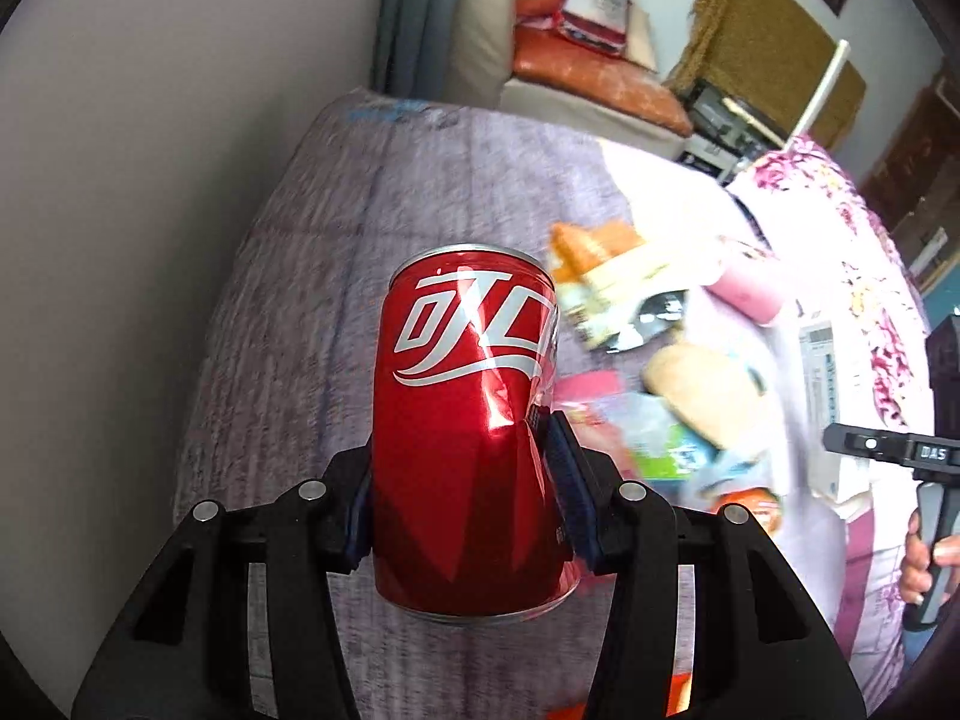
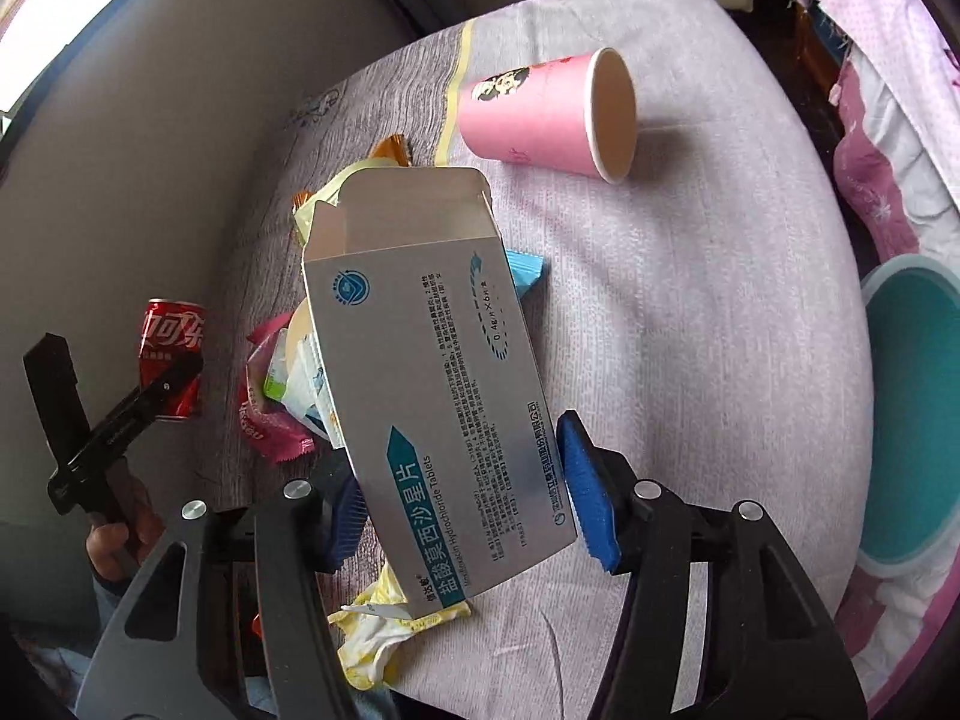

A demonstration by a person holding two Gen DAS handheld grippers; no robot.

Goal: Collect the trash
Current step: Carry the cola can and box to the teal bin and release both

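The red can [image 1: 468, 438], printed with white Chinese Coca-Cola script, sits clamped between the blue pads of the left gripper [image 1: 462, 480]; the jaws are closed on its dented lower body and hold it above the grey bedcover [image 1: 288, 312]. The right gripper [image 2: 462, 501] grips a flattened white medicine box [image 2: 432, 372], its top flap open; the jaws press both long edges. Legible print on the box reads "Hydrochloride Tablets" beside large teal Chinese characters, plus "0.4g". Beneath the box lies a pile of wrappers [image 2: 276, 396]: a pink one, a green-and-white one and an orange one, with a crumpled yellow wrapper [image 2: 384, 630] nearer the camera. A pink paper cup [image 2: 552, 114] lies on its side further away on the bedcover, mouth facing right. A teal bin [image 2: 918, 414] stands at the right edge.
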